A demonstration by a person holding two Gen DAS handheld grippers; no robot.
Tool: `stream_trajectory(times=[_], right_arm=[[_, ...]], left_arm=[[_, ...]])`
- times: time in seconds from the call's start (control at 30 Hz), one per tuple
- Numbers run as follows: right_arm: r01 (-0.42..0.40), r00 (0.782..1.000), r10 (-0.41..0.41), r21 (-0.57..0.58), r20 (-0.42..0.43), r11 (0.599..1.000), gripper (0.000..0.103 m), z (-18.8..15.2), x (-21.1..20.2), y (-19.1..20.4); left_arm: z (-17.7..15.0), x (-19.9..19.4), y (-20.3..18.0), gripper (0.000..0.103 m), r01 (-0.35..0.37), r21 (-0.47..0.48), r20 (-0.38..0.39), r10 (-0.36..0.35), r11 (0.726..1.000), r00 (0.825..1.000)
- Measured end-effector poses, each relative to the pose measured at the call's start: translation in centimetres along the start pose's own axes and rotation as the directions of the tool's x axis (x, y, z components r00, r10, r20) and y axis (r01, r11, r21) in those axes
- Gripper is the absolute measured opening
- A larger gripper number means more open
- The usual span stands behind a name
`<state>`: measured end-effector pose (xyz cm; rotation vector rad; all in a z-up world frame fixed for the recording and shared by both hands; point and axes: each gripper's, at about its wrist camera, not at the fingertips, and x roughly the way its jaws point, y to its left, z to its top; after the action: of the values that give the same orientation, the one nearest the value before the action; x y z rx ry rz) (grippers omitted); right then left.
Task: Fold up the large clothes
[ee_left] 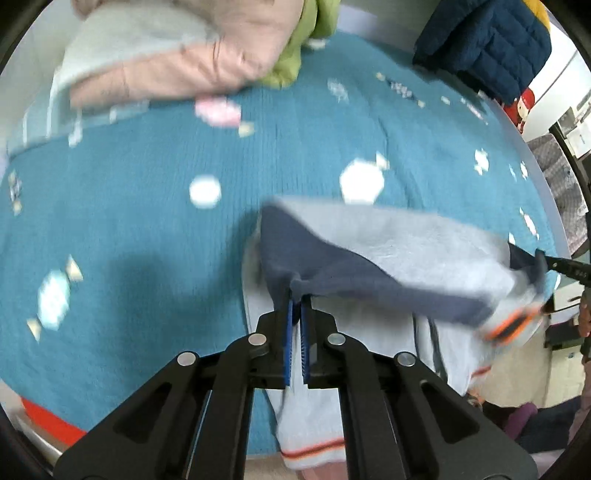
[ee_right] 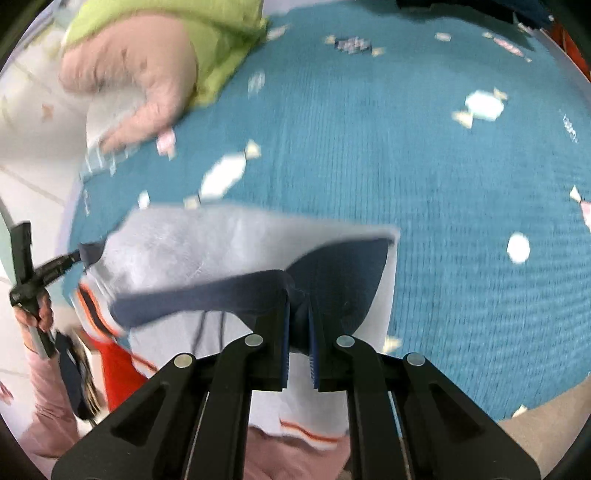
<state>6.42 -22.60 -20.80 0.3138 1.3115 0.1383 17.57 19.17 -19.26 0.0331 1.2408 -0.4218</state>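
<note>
1. The left gripper (ee_left: 297, 306) is clenched on the navy band of a pale grey garment (ee_left: 406, 240), the cloth pinched between its blue pads (ee_left: 289, 332).
2. The right gripper (ee_right: 298, 314) is likewise clenched on the navy band at the other corner of the same garment (ee_right: 192, 243); a fold of dark cloth sits between its jaws.
3. The garment hangs stretched between the two grippers above a teal bedspread (ee_left: 129, 221) printed with white candy shapes. Its long axis runs from one gripper to the other, and the lower part, with an orange stripe (ee_left: 310, 448) near the hem, drops down towards the bed's near edge.
4. Judged from this, the held edge lies forward of both jaws over open bedspread, so the fold turns on carrying both corners evenly away; neither hand looks nearer.
5. A heap of pink clothing (ee_left: 207, 62) and green clothing (ee_right: 177, 22) lies at the far side of the bed, well apart from the garment.
6. Both views are blurred; no brand, label or writing can be read.
</note>
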Motion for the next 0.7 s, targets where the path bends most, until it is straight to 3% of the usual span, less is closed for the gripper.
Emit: stream_trajectory(times=[0.17, 0.23, 0.33, 0.47, 0.57, 0.6, 0.63, 0.67, 0.7], right_arm=[[0.033, 0.985, -0.026, 0.038, -0.168, 0.999, 0.008, -4.3, 6.6, -1.8], [0.065, 0.982, -0.061, 0.018, -0.179, 0.998, 0.008, -5.1, 8.0, -1.9], [0.075, 0.981, -0.078, -0.026, -0.178, 0.997, 0.009, -5.1, 7.9, -1.5], [0.106, 0.971, -0.124, -0.096, -0.203, 0.99, 0.013, -5.2, 7.2, -1.0], [0.092, 0.975, -0.105, -0.073, -0.197, 0.993, 0.035, -5.8, 6.0, -1.6], [0.084, 0.977, -0.095, -0.063, -0.193, 0.994, 0.053, -5.9, 5.7, -1.7], [0.081, 0.981, -0.087, -0.044, -0.175, 0.996, 0.064, -6.2, 5.0, -2.0], [0.079, 0.983, -0.083, -0.028, -0.164, 0.996, 0.067, -6.5, 4.5, -2.2], [0.06, 0.987, -0.058, 0.008, -0.149, 0.998, 0.067, -6.8, 3.8, -2.6]], left_arm=[[-6.2, 5.3, 0.3, 0.002, 0.037, -0.034, -0.143, -0.042, 0.999, 0.989], [-7.6, 6.8, 0.5, 0.002, -0.017, -0.02, -0.164, 0.014, 1.0, 0.986], [-8.4, 7.2, 1.1, 0.002, -0.008, -0.046, -0.16, 0.0, 0.999, 0.987], [-8.4, 5.8, 0.8, 0.003, -0.01, 0.004, -0.128, 0.01, 1.0, 0.992], [-8.9, 5.5, 0.0, 0.012, -0.077, 0.036, -0.137, 0.081, 0.996, 0.987], [-9.0, 5.4, 0.0, 0.014, -0.086, 0.044, -0.147, 0.092, 0.995, 0.985], [-9.3, 5.1, -0.1, 0.018, -0.078, 0.048, -0.158, 0.085, 0.996, 0.984], [-9.4, 4.8, -0.1, 0.023, -0.064, 0.042, -0.166, 0.07, 0.997, 0.984], [-9.4, 4.4, 0.0, 0.039, -0.049, 0.026, -0.17, 0.053, 0.998, 0.984]])
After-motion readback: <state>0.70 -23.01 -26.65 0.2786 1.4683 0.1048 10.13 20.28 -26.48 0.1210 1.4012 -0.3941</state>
